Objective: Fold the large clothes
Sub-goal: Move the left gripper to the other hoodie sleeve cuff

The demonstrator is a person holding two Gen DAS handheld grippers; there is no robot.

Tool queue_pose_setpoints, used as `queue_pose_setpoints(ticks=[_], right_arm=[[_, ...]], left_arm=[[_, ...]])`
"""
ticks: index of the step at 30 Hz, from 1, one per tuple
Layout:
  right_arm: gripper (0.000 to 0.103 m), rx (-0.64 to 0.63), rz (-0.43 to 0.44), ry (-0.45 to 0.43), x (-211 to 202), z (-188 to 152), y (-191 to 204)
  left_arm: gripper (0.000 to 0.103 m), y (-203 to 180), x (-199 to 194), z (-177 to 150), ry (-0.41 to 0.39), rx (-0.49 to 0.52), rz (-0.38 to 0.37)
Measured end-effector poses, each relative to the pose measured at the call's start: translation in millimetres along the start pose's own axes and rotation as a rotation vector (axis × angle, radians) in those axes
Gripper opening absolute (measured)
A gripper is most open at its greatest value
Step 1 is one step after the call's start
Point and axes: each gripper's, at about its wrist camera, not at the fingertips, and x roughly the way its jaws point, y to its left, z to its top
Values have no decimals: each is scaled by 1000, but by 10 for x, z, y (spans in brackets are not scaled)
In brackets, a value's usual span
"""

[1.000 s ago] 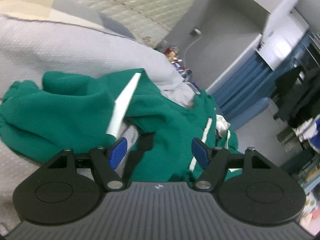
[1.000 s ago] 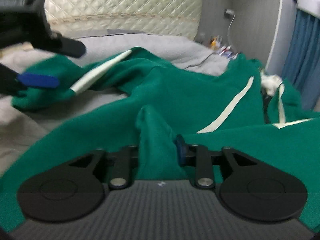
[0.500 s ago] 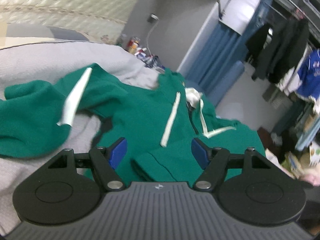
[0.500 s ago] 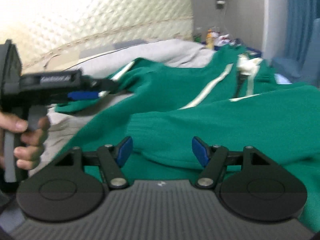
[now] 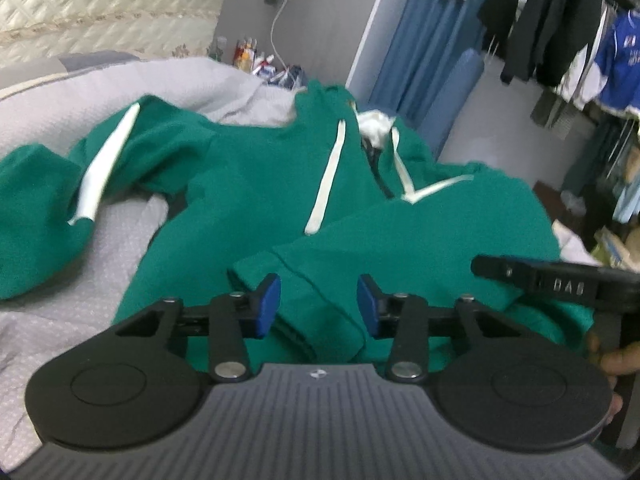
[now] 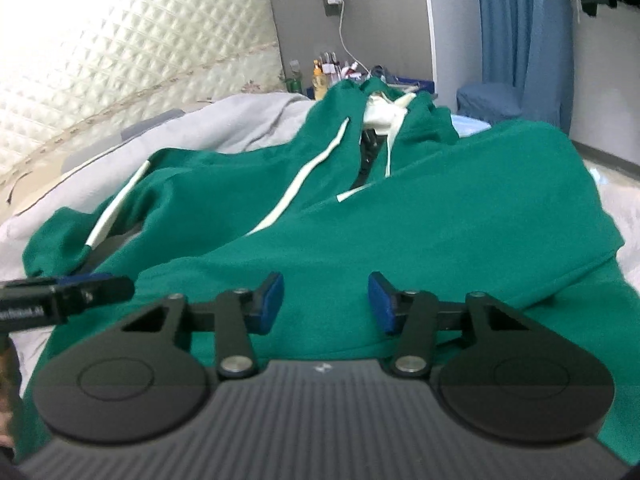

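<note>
You have let go of the green fleece hooded jacket with white stripes (image 5: pixel 248 184) on the grey bedspread (image 5: pixel 120 240); your left gripper (image 5: pixel 319 300) and right gripper (image 6: pixel 326 300), jaws narrowing around nothing, now sit at its near hem, ready for the next fold.

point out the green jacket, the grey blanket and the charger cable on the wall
green jacket (image 5: pixel 256 184), left wrist view, on its chest panel
grey blanket (image 5: pixel 80 272), left wrist view, bare patch beside the jacket
charger cable (image 6: pixel 344 42), right wrist view, mid-cord below the plug
</note>
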Motion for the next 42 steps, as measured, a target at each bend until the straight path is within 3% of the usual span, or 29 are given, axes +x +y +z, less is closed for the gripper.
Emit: queue_pose_setpoints(ticks=[6,12,20,26,33,42], right_arm=[[48,8,-38,48,233,-75,-45],[47,41,-58,128,484,-221,-104],[47,38,-74,125,522,-264,-82],[48,63,-79,118,450,-244,-51],[48,77,-106,117,475,-253,19],[49,69,-111,124,495,-248,99]], left_arm=[[45,36,293,-96,112,19,74],[46,149,422,-126,163,-35,72],[46,170,331,-86,145,-67,52],[46,184,-50,61,49,-67,53],[52,416,-399,163,-41,-45,193],[58,740,-540,35,-44,-89,430]])
